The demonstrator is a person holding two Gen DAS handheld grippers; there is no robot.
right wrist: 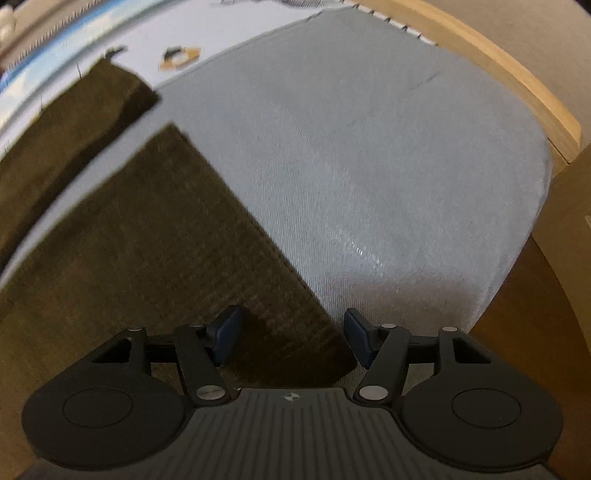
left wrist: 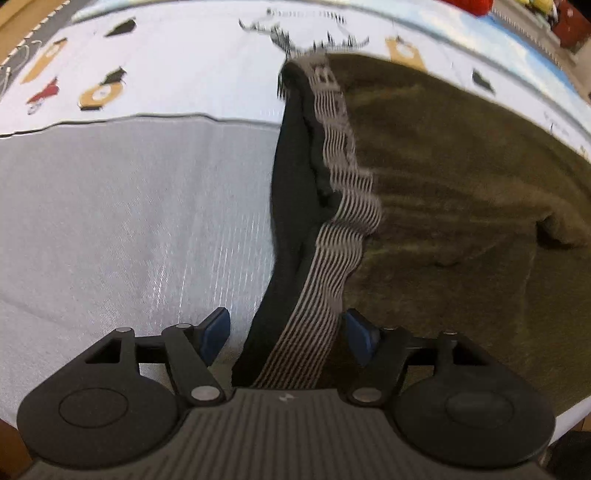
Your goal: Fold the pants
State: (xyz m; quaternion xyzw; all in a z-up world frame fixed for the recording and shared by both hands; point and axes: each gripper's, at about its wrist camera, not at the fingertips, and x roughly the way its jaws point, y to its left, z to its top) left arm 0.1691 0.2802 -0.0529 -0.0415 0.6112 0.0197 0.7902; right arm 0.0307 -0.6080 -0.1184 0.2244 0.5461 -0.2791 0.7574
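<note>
Olive-green pants [left wrist: 461,192] lie on a pale grey sheet [left wrist: 129,221]. Their striped grey-and-black waistband [left wrist: 332,266] with a black lining runs from the far middle down between the fingers of my left gripper [left wrist: 286,334], which is open around the waistband's near end. In the right wrist view a pant leg [right wrist: 155,251] lies flat, and its hem corner sits between the fingers of my right gripper [right wrist: 291,336], which is open. A second leg [right wrist: 74,122] lies further left.
The grey sheet [right wrist: 388,166] covers a bed with a wooden frame [right wrist: 517,81] at the right. A white printed sheet with cartoon figures [left wrist: 103,88] lies beyond the grey one. Coloured items [left wrist: 554,14] sit at the far right edge.
</note>
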